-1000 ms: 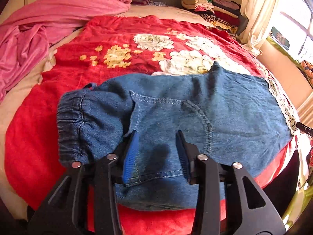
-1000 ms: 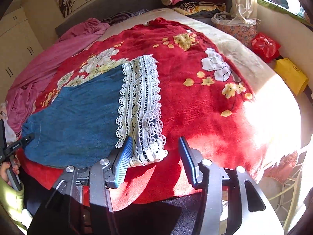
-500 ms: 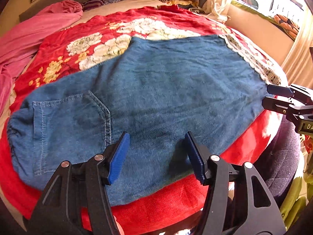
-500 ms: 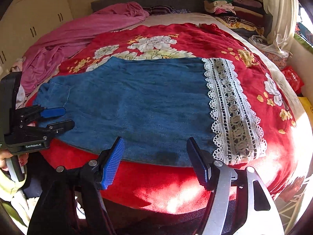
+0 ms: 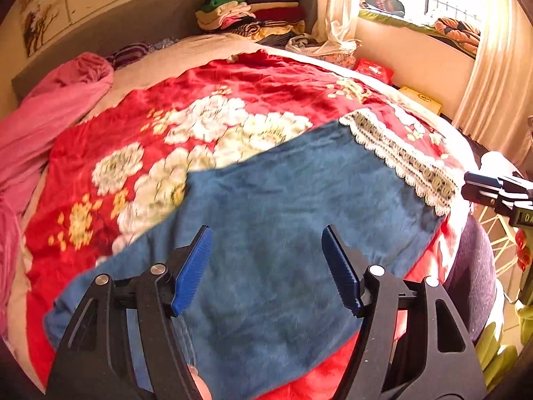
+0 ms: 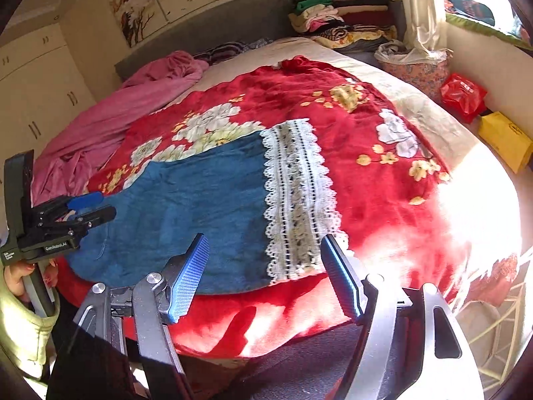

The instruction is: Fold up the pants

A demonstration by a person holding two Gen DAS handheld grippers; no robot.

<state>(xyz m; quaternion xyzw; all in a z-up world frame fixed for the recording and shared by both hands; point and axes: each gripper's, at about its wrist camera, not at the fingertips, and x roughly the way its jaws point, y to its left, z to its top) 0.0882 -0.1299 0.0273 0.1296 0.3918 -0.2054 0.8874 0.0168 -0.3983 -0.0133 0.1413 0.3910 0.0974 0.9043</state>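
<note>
Pants (image 6: 200,206) long axis runs along bed's (image 6: 416,106) near edge. Both grippers, left gripper (image 5: 266,270) and right gripper (image 6: 263,276), just opened, fingers empty; right nearer lace hem (image 6: 296,200).

Pants (image 5: 283,220): blue denim, lying spread flat on the red floral blanket (image 5: 233,100), along the blanket's near edge. One end carries a wide white lace hem band (image 6: 296,200) with dark dotted lines running through it; that band crosses the full width of the fabric and lies flat on the blanket. The opposite end narrows toward the blanket's left near corner; a stitched pocket seam (image 6: 105,243) shows faintly there. Surface mostly smooth, few shallow wrinkles. Near long edge just short of the blanket's drop-off
</note>
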